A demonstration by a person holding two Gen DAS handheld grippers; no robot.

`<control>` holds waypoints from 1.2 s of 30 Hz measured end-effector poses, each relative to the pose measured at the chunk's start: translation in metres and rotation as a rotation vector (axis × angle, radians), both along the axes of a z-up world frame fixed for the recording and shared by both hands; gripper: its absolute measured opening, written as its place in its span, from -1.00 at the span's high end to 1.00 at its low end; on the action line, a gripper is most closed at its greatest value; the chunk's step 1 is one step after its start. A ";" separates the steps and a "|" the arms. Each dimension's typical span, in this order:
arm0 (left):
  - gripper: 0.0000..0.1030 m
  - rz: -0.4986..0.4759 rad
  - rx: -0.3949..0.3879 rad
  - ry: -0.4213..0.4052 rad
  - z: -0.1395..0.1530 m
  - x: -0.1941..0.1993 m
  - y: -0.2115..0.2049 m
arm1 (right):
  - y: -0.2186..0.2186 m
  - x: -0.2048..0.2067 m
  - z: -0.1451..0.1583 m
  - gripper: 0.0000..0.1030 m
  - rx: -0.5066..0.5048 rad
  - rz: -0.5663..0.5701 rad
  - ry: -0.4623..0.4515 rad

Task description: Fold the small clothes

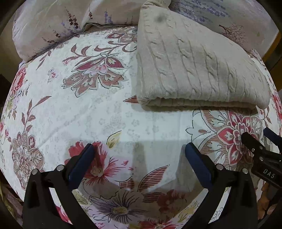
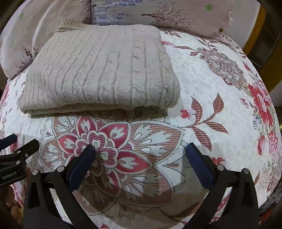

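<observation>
A beige cable-knit sweater (image 1: 193, 70) lies folded into a thick rectangle on the floral bedspread (image 1: 88, 114), its folded edge toward me. It also shows in the right wrist view (image 2: 100, 74). My left gripper (image 1: 139, 148) is open and empty, hovering over the bedspread short of the sweater and to its left. My right gripper (image 2: 141, 148) is open and empty, over the large red flower print just in front of the sweater. Each gripper shows at the edge of the other's view: the right one (image 1: 260, 141) and the left one (image 2: 17, 142).
Lilac floral pillows (image 1: 52, 26) lie behind the sweater at the head of the bed, also in the right wrist view (image 2: 158, 14). A wooden bed frame (image 2: 264, 44) curves at the far right. The bedspread drops away at the near edge.
</observation>
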State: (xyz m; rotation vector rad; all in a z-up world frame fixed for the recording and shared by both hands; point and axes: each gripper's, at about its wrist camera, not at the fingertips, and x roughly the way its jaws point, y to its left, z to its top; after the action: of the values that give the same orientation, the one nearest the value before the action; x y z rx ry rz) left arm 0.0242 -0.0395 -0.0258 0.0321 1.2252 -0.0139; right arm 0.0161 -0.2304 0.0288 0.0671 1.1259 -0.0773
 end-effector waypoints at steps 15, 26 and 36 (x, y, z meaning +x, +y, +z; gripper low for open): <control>-0.97 -0.001 0.000 -0.002 0.000 0.000 -0.001 | 0.000 0.001 -0.001 -0.97 0.001 -0.017 0.002; -0.97 -0.001 0.000 -0.006 0.000 0.000 -0.001 | 0.001 -0.001 -0.001 -0.97 0.000 -0.018 -0.007; -0.97 -0.002 0.000 -0.008 0.000 0.000 -0.001 | 0.001 -0.001 -0.001 -0.97 0.000 -0.017 -0.006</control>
State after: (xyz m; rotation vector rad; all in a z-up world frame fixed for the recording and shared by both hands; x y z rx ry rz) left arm 0.0238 -0.0406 -0.0259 0.0330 1.2168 -0.0155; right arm 0.0154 -0.2298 0.0281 0.0770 1.1189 -0.0922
